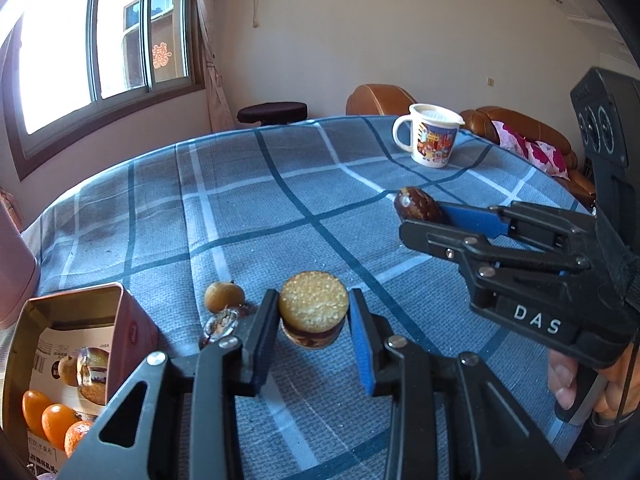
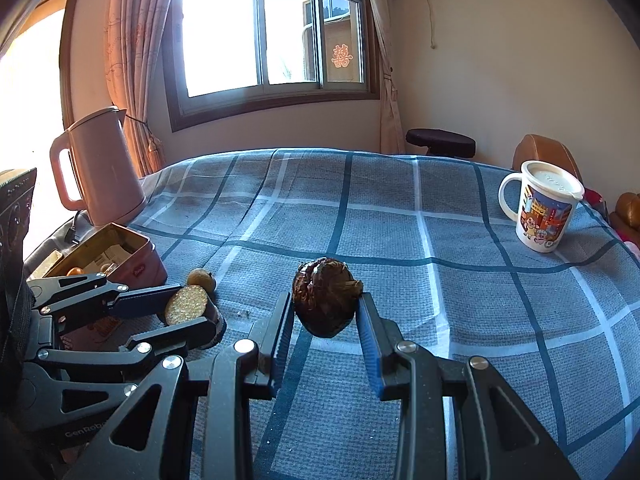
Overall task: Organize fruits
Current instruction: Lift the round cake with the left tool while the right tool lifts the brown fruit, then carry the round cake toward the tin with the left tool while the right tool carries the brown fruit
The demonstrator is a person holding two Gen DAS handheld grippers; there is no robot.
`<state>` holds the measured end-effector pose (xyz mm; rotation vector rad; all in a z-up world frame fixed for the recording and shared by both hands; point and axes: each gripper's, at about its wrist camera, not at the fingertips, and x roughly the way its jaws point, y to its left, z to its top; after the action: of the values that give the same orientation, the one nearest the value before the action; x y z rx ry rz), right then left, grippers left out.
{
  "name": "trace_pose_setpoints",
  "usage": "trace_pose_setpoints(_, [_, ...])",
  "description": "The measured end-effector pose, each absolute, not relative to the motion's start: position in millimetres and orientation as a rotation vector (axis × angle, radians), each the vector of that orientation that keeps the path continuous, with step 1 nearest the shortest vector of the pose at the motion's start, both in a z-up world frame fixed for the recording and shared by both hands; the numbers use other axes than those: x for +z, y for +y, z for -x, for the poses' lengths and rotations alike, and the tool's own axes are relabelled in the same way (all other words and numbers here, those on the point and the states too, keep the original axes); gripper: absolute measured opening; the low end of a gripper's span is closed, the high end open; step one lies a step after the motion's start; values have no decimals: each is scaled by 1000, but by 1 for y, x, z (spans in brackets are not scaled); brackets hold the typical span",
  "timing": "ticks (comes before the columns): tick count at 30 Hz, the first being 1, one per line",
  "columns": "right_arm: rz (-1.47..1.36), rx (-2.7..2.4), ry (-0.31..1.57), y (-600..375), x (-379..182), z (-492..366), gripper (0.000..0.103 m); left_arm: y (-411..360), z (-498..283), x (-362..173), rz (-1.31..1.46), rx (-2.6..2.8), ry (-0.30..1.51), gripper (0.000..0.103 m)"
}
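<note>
My left gripper (image 1: 314, 312) is shut on a round golden cake in clear wrap (image 1: 313, 307), held just above the blue plaid cloth (image 1: 248, 216). My right gripper (image 2: 325, 312) is shut on a dark brown wrinkled fruit (image 2: 325, 302); it also shows in the left wrist view (image 1: 418, 204). A small tan longan (image 1: 223, 296) lies left of the cake, a wrapped sweet (image 1: 220, 326) beside it. An open pink tin (image 1: 70, 356) at the lower left holds several orange kumquats (image 1: 54, 420) and a paper card.
A white cartoon mug with a lid (image 1: 430, 136) stands at the far right of the table. A pink kettle (image 2: 96, 168) stands at the far left beside the tin (image 2: 116, 254). A brown sofa (image 1: 516, 128) and a dark stool (image 1: 272, 113) lie beyond the table.
</note>
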<state>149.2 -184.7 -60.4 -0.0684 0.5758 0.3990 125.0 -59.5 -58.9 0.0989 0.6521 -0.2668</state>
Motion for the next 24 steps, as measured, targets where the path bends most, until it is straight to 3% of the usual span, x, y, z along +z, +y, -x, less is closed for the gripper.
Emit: trace_pose_setpoints(24, [61, 437, 393, -191, -44, -120, 34, -41, -98, -42, -41, -197, 466, 36])
